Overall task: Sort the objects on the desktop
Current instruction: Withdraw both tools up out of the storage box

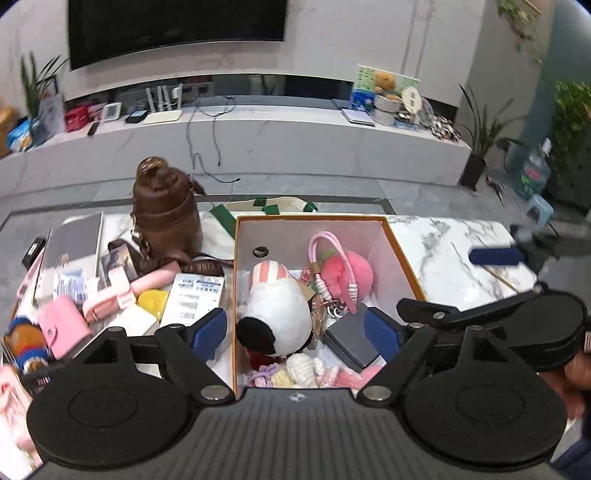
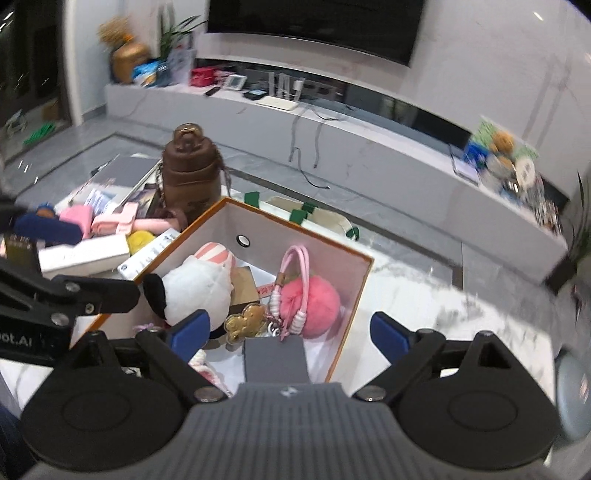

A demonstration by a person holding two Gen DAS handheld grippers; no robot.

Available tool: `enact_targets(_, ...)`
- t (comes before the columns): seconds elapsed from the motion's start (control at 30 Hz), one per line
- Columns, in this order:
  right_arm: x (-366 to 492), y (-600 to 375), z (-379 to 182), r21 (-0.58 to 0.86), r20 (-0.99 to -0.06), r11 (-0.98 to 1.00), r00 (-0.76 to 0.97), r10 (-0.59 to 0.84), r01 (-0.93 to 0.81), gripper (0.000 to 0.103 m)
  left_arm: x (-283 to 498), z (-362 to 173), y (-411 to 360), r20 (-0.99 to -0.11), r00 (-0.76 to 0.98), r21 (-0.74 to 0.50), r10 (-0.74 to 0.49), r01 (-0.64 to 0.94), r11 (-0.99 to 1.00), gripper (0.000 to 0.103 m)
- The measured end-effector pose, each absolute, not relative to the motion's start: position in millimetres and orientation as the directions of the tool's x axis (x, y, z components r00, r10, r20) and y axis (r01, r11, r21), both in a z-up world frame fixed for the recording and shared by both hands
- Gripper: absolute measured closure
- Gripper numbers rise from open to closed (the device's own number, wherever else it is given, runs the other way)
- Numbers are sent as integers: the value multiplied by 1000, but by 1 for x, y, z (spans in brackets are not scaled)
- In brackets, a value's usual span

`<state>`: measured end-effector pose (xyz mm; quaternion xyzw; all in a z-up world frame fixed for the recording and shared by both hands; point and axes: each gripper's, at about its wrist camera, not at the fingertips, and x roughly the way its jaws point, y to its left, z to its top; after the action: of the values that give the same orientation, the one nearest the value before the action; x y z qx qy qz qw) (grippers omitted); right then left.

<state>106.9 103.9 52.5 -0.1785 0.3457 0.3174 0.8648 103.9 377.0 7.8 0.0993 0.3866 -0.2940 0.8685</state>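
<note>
At the lower edge of the left wrist view, the left gripper (image 1: pixel 295 332) hangs over the near end of an orange-rimmed box (image 1: pixel 402 254), its blue fingers (image 1: pixel 210 328) spread wide and holding nothing. Between those fingers, lowest in the frame, lie small crocheted pieces (image 1: pixel 295 369) in white, yellow and lilac, with a dark grey case (image 1: pixel 351 343) just to their right. Above them sits a white plush toy (image 1: pixel 277 314) with a black patch and a pink-striped cap, and to its right a pink pom-pom (image 1: pixel 345 271) with a looped pink cord. Left of the box, on the marble table (image 1: pixel 443 251), a clutter of items includes a pink wallet (image 1: pixel 62 328), a white labelled carton (image 1: pixel 192 299) touching the box wall, and, higher in the frame, an upright brown bottle (image 1: pixel 166 210).

At the lower edge of the right wrist view, the right gripper (image 2: pixel 290 334) is likewise empty with fingers well apart, poised above the box's near right corner; the grey case (image 2: pixel 275 360) lies directly between them, and a gold bear-shaped charm (image 2: pixel 245 321) rests just above it. Farther up both frames, a white and green tote bag (image 1: pixel 258 210) lies behind the box, then a low white media shelf (image 1: pixel 258 129) and a wall-mounted television (image 1: pixel 177 26).
</note>
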Motion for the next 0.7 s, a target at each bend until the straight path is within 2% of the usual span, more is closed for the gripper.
enact_targets(0.13,106,99,40,-27,-717,795,565,407,-606,8,100,-1,380,-722,548,-63,-423,557,828,7)
enact_targets(0.33,95,89,20,-7,-651,840,640,408,-543,4,100,-16,382,-728,533,-93,-432,547,832,6)
enact_targets(0.47,95,90,10,-11,-638,858,664,389,-514,4,100,-26,382,-716,550,-91,-429,536,840,0)
enact_targets(0.7,102,86,-6,22,-669,884,650,361,-468,4,107,-47,381,-733,570,-65,-371,484,873,0)
